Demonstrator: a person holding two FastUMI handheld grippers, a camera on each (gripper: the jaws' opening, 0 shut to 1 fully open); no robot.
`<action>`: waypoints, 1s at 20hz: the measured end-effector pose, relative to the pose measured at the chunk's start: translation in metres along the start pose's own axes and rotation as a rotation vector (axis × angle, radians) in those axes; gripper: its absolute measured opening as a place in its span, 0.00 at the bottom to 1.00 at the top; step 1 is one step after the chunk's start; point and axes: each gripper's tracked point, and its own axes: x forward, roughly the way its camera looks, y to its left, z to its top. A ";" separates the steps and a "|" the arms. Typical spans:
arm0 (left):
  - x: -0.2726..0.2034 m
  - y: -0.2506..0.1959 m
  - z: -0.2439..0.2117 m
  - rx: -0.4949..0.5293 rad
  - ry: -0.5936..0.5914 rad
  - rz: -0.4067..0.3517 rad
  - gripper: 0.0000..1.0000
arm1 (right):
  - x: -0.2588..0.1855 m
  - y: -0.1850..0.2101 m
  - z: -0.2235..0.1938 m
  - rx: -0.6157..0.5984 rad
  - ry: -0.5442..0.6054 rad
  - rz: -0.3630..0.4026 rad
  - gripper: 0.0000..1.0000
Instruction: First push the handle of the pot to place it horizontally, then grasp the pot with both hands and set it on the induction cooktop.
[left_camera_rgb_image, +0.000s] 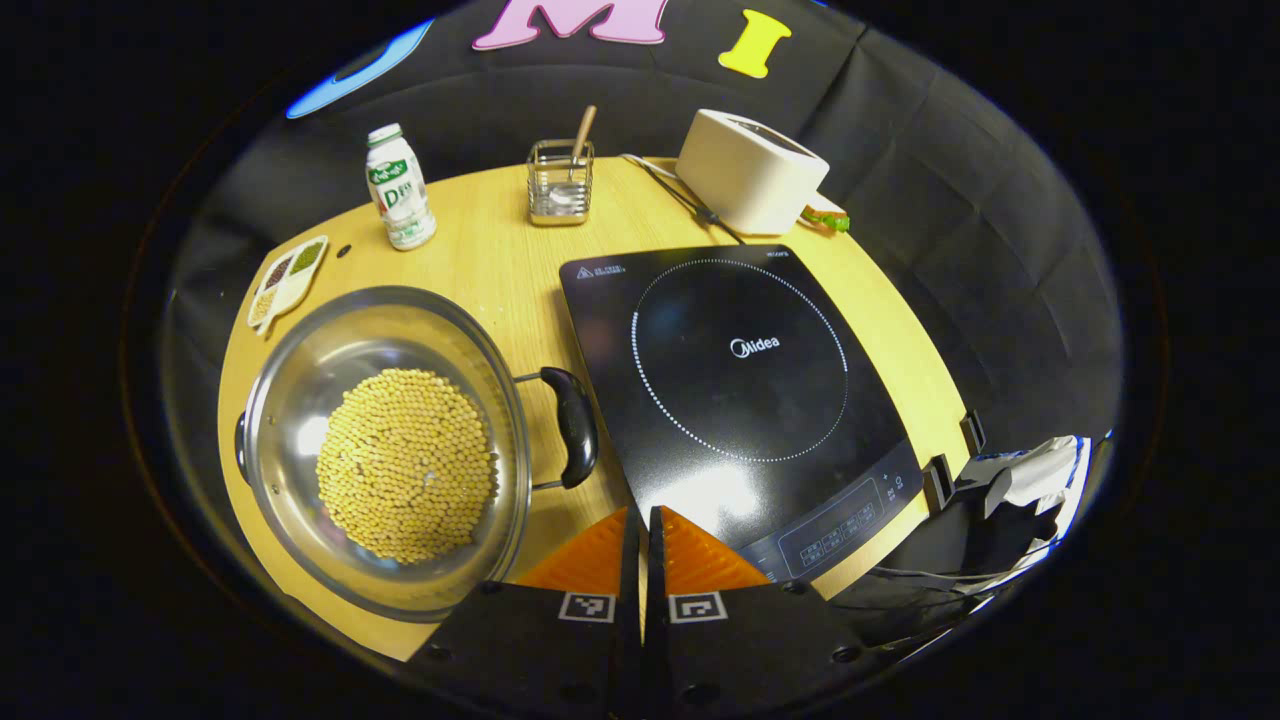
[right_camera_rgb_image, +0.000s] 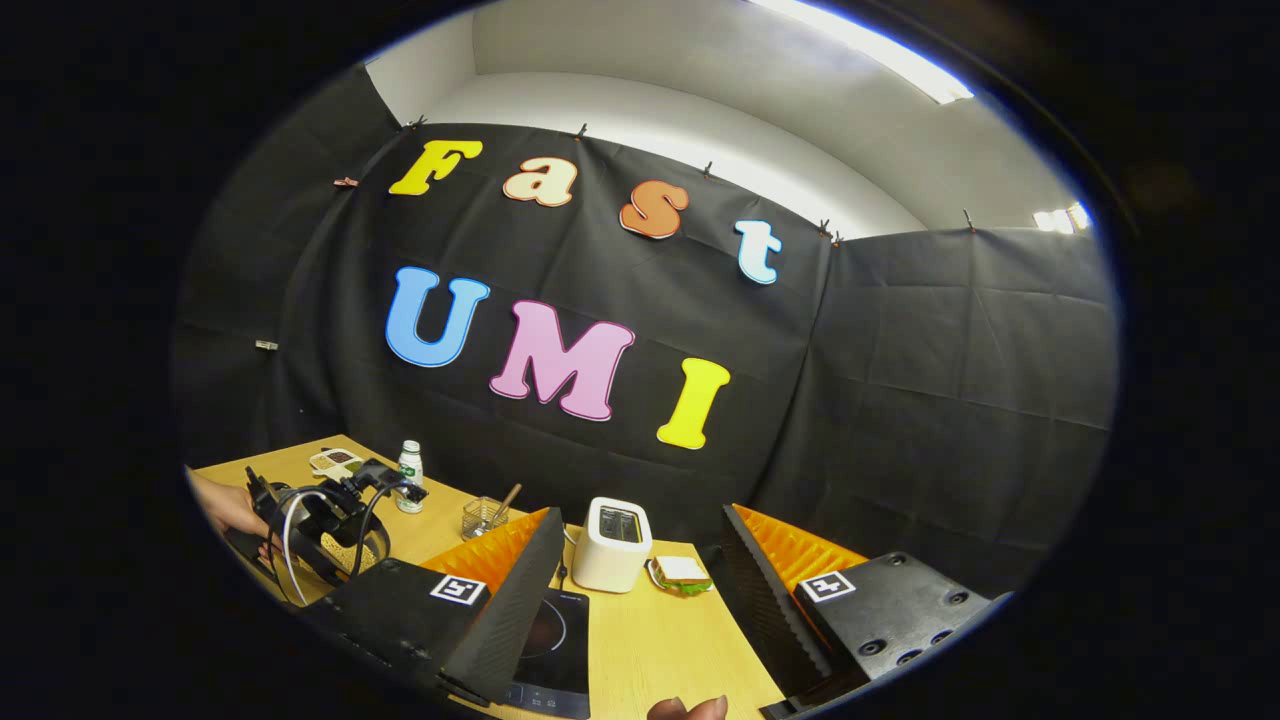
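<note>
The step in hand looks like the first one — turning the pot (left_camera_rgb_image: 385, 445) by pushing its black handle (left_camera_rgb_image: 573, 425). In the left gripper view the left gripper (left_camera_rgb_image: 643, 540) has its jaws pressed together with nothing between them, just short of the handle's near end, which sits a little ahead and to their left. To do it well, keep the jaws clenched as one blunt pusher, meet the handle near its end rather than at the wire brackets, and push slowly so the pot swivels on the bench (left_camera_rgb_image: 500, 250) instead of sliding toward the induction cooktop (left_camera_rgb_image: 740, 400), which lies just ahead and to the right of the jaws.

The pot is a wide, shallow steel pan with a bright rim, its bottom covered by a layer of pale yellow soybeans (left_camera_rgb_image: 407, 465) — a jerk could spill them. A second handle peeks out at the far left rim.

The right gripper (right_camera_rgb_image: 640, 590) hangs released, jaws wide apart, above the bench
</note>
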 end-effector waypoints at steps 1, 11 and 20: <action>-0.010 0.002 0.003 -0.007 -0.035 -0.003 0.05 | 0.000 0.006 0.001 0.002 0.000 0.012 0.97; -0.107 0.100 0.023 -0.067 -0.305 0.086 0.99 | 0.027 0.110 -0.021 0.076 0.076 0.219 0.98; -0.121 0.225 -0.022 -0.151 -0.248 0.209 0.96 | 0.059 0.236 -0.084 0.293 0.382 0.469 0.98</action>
